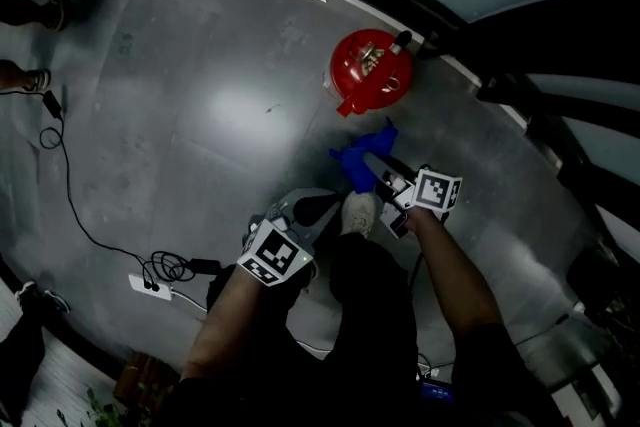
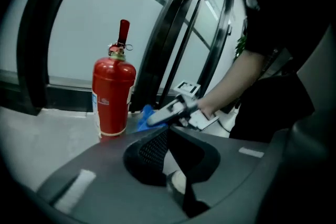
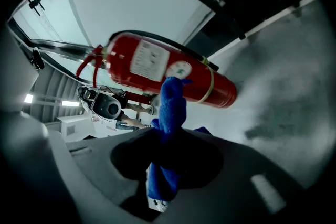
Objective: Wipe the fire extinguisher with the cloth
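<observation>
A red fire extinguisher (image 1: 370, 70) stands upright on the grey floor beside the glass wall. In the left gripper view the extinguisher (image 2: 112, 97) is ahead at the left. It fills the upper middle of the right gripper view as a tilted red cylinder (image 3: 168, 73). My right gripper (image 1: 385, 177) is shut on a blue cloth (image 1: 362, 155), which is bunched between its jaws and sticks out toward the extinguisher (image 3: 170, 107), a short way from it. My left gripper (image 1: 300, 215) hangs lower and nearer to me, shut with nothing in it (image 2: 167, 136).
A dark-framed glass wall (image 2: 173, 34) runs behind the extinguisher. My own light shoe (image 1: 358, 212) is on the floor between the grippers. A black cable and a white power strip (image 1: 150, 285) lie at the lower left. Another person's shoes (image 1: 30, 75) stand at the far left.
</observation>
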